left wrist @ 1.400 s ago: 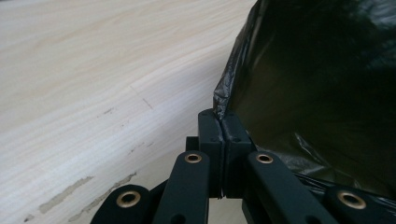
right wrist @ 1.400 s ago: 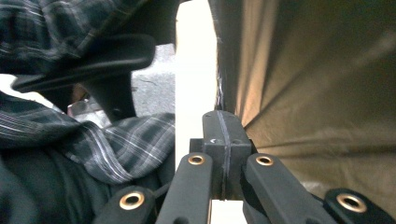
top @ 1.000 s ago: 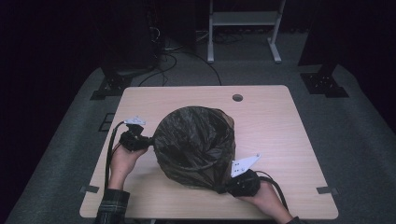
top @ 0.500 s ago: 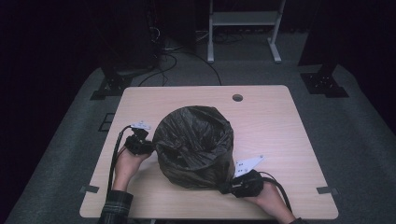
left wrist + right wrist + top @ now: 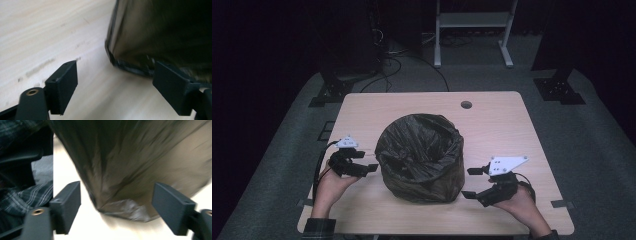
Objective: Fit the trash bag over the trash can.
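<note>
The left gripper (image 5: pixel 371 161) sits at the near left of the counter (image 5: pixel 512 120), its jaws spread apart after just having been opening, with nothing clamped between them. In the left gripper view the lower edge of the black bag (image 5: pixel 160 32) lies ahead of the jaws and toward the right one, clear of both pads, with bare wood under the gap. The left hand (image 5: pixel 332 182) holds this gripper from below, a plaid cuff (image 5: pixel 316 229) showing at the counter's near edge.

The right gripper (image 5: pixel 471 182) is at the near right, its jaws also spread wide and just having been opening. In the right gripper view a bottom corner of the bag hangs in the gap between the two jaws; the picture is blurred, but the pads seem not to press on it. The right hand (image 5: pixel 519 202) grips it from behind.

The bag, its mouth open upward and its plastic crumpled, stands in the middle of the counter between the two grippers, just beside each. A small round hole (image 5: pixel 466 105) lies in the counter beyond it.
</note>
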Demonstrator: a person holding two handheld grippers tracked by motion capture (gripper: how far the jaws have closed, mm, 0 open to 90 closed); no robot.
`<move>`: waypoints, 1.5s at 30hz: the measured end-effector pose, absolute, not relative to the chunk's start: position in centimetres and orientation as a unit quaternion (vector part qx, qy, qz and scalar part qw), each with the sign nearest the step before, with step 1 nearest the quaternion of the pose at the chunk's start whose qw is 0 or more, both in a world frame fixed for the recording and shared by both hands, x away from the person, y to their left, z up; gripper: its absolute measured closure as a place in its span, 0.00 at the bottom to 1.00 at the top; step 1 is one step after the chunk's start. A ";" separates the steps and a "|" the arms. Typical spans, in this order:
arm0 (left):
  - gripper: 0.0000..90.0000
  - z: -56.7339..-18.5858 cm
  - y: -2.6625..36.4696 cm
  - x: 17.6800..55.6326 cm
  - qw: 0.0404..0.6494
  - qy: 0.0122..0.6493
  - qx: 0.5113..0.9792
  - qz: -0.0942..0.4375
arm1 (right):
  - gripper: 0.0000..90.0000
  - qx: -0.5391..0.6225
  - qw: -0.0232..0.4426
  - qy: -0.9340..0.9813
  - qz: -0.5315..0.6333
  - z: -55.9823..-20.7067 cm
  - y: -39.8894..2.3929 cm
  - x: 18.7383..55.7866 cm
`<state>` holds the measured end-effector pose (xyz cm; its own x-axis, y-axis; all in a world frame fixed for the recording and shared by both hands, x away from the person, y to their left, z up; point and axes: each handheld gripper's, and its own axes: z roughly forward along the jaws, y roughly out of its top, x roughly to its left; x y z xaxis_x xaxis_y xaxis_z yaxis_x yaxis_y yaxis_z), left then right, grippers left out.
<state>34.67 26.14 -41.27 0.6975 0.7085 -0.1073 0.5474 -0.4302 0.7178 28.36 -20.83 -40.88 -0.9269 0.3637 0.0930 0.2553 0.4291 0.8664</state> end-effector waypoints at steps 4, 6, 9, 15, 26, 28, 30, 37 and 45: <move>0.11 -42.1 26.1 33.1 0.378 0.358 0.847 0.109 | 0.15 0.173 0.077 0.830 0.525 -38.9 -21.6 28.5; 0.05 -42.7 25.9 32.6 0.373 0.351 0.853 0.104 | 0.15 0.164 0.085 0.828 0.529 -37.6 -21.8 28.7; 0.02 -43.7 25.5 31.8 0.365 0.341 0.860 0.105 | 0.15 0.158 0.089 0.824 0.537 -36.0 -21.7 29.1; 0.00 -45.3 24.7 30.7 0.355 0.298 0.880 0.101 | 0.15 0.144 0.102 0.823 0.540 -32.5 -20.5 30.3; 0.00 -47.4 24.4 30.5 0.316 0.273 0.903 0.098 | 0.15 0.122 0.097 0.855 0.495 -28.5 -15.2 33.7; 0.00 -47.5 24.4 30.5 0.319 0.270 0.903 0.102 | 0.15 0.116 0.094 0.863 0.483 -28.4 -14.1 34.3; 0.00 -47.6 24.5 30.6 0.323 0.267 0.902 0.103 | 0.15 0.111 0.091 0.869 0.474 -28.3 -13.1 34.8; 0.00 -47.7 24.6 30.6 0.333 0.261 0.900 0.104 | 0.15 0.091 0.078 0.904 0.411 -28.9 -9.4 35.9; 0.00 -47.9 24.6 30.5 0.343 0.260 0.897 0.105 | 0.15 0.080 0.070 0.936 0.336 -30.5 -6.8 36.5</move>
<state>30.52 24.59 -47.88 0.8431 0.5377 0.0099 0.3941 -0.6302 0.6690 36.48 -6.84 -30.50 -0.9773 0.1970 -0.0782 0.1024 0.7617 0.6398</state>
